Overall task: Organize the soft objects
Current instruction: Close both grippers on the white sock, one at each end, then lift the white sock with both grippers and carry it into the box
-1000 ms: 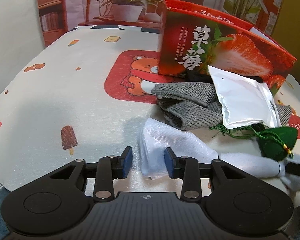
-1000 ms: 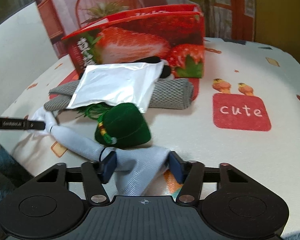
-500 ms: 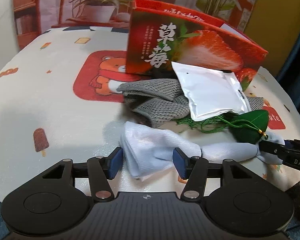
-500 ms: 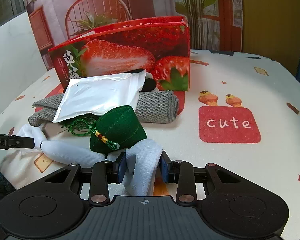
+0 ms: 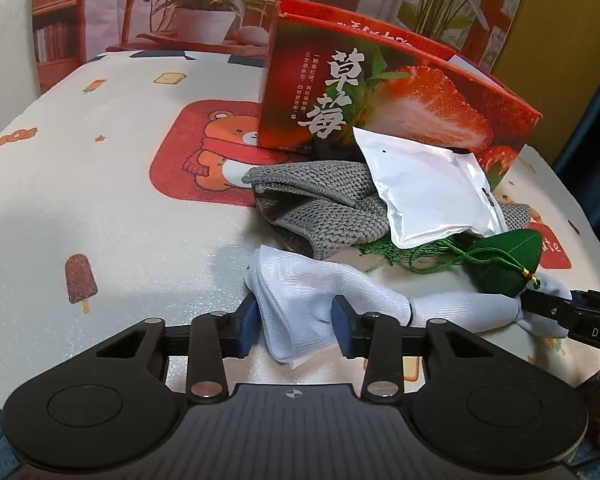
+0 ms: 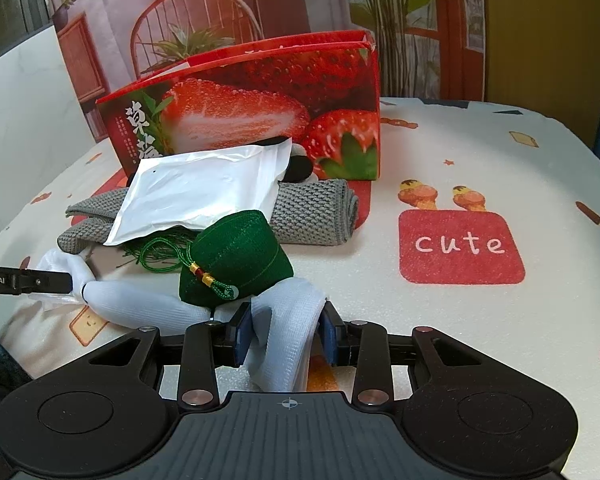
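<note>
- The white sock (image 5: pixel 320 300) is stretched along the near table edge, in front of the grey cloth (image 5: pixel 320 196) and strawberry box (image 5: pixel 380 96).
- Its left end is being closed on by the left gripper (image 5: pixel 296 326), fabric between the pads.
- Its right end is pinched by the right gripper (image 6: pixel 286 334).
- It is judged light, limp and easily bunched; the ends suit gripping.

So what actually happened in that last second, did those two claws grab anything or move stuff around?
Both closed in on the white cloth. The right claw, open around one end before, now pinches it. The left claw widened, then narrowed; its jaws are closing on the other end. The green pouch, grey cloth, white packet and strawberry box stayed put.
</note>
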